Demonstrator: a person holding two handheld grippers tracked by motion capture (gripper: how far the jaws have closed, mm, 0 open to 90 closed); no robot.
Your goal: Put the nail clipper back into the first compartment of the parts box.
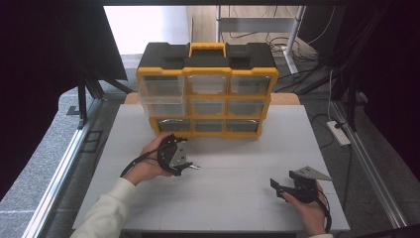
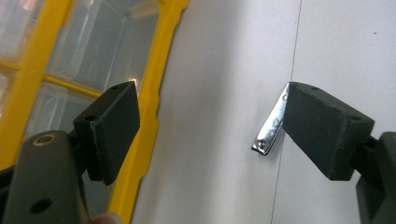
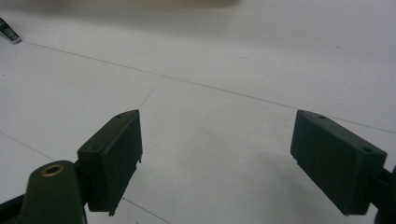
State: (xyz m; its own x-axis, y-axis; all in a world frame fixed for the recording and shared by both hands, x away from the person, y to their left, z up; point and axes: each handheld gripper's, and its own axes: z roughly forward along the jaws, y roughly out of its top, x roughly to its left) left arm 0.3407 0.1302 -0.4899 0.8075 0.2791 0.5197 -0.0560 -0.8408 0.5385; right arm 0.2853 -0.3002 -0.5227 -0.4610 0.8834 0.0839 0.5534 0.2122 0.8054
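A small shiny metal nail clipper lies on the white table, right against the inner face of one jaw of my left gripper. That gripper's jaws stand wide open and press on nothing. In the high view the left gripper hovers just in front of the lower left corner of the yellow and black drawer organizer, with the clipper at its right side. My right gripper rests open near the front right of the table, nothing between its jaws. The clipper also lies far off in the right gripper view.
The organizer's yellow frame and clear drawers sit close beside the left gripper's other jaw. The white table top spreads between the two hands. Metal rails run along both table sides, and cables lie on the floor behind.
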